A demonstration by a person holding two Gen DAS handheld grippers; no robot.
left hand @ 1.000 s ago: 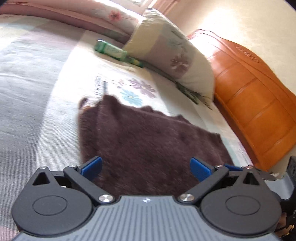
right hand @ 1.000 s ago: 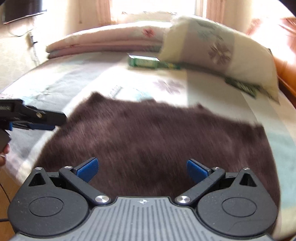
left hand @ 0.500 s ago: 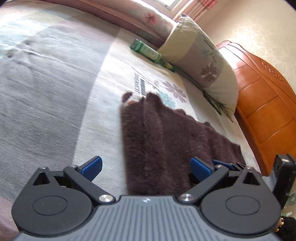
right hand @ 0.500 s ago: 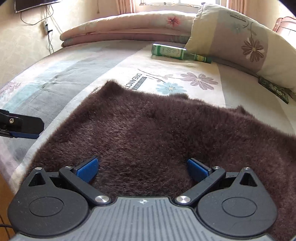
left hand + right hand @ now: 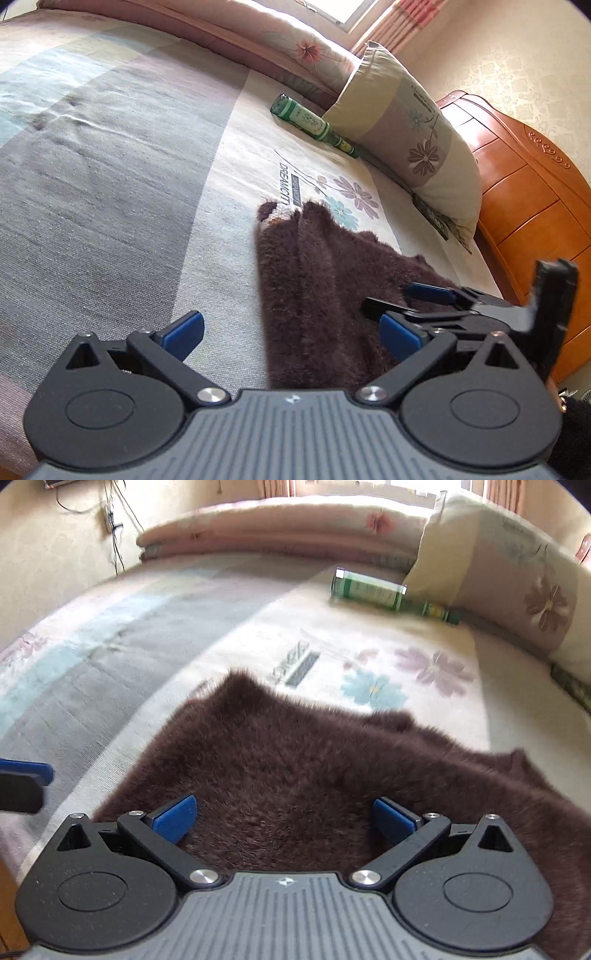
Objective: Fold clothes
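A dark brown fuzzy garment [image 5: 317, 280] lies spread on the bed, also filling the lower half of the right wrist view [image 5: 295, 771]. My left gripper [image 5: 291, 332] is open and empty, low over the garment's near left edge. My right gripper [image 5: 282, 818] is open and empty, just above the garment's near part. The right gripper also shows in the left wrist view [image 5: 436, 302], over the garment's right side. One blue fingertip of the left gripper [image 5: 22, 771] shows at the left edge of the right wrist view.
The bed has a grey and cream floral sheet [image 5: 110, 166]. A green glass bottle [image 5: 314, 123] lies by a flowered pillow [image 5: 413, 140]. A folded pink quilt [image 5: 280, 528] lies at the far side. An orange wooden headboard [image 5: 532, 192] stands at right.
The left gripper has swung left and lower, so the garment now sits right of centre. The right gripper has moved closer to it over the garment. Both stay open.
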